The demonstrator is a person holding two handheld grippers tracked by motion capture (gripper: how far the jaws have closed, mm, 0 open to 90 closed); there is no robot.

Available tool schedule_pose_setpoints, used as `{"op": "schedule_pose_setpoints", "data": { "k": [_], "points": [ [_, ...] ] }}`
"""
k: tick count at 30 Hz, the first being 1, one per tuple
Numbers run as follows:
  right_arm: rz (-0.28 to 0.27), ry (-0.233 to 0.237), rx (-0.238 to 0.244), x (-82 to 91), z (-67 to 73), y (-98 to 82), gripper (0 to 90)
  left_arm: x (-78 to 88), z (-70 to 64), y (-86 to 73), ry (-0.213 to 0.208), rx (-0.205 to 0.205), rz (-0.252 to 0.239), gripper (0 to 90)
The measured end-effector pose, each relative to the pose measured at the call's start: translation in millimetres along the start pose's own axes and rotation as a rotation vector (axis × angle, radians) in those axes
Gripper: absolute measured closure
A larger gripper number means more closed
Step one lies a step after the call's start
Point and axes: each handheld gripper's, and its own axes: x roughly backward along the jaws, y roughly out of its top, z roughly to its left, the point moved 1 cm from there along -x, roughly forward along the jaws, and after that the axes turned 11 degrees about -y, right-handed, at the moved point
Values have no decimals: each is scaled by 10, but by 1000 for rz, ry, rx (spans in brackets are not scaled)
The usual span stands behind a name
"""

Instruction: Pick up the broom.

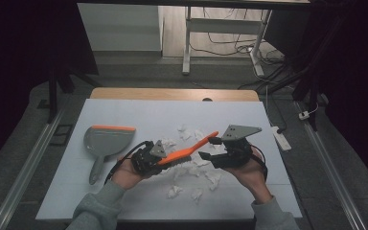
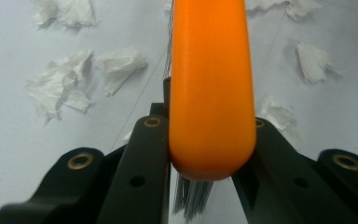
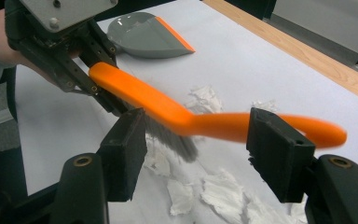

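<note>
An orange hand brush [image 1: 187,149] with grey bristles hangs tilted over the white table top [image 1: 124,115], its handle end higher and to the right. My left gripper [image 1: 165,160] is shut on the brush's head end; in the left gripper view both black jaws clamp the orange back [image 2: 212,93] above the bristles. My right gripper [image 1: 209,147] stands open near the handle. In the right gripper view the handle [image 3: 223,126] runs across just beyond the two pads [image 3: 126,140], touching neither. Torn white paper scraps [image 1: 191,167] lie under the brush.
A grey dustpan [image 1: 108,139] with an orange lip lies on the left of the table, handle toward the person. More scraps [image 1: 175,191] sit near the front edge. A wooden strip [image 1: 172,94] borders the far side, and a white power strip [image 1: 281,138] lies off the right edge.
</note>
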Motion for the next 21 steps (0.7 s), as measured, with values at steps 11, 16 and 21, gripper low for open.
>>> {"op": "schedule_pose_setpoints", "data": {
  "k": [11,16,21],
  "points": [
    [42,8,74,-40,65,78,353,-10,-25,111,-13,-57,34,800],
    [93,6,151,-113,72,108,350,-79,0,138,-22,-68,67,801],
    [156,24,194,-240,99,91,350,-109,-29,211,-32,-120,97,800]
  ]
}}
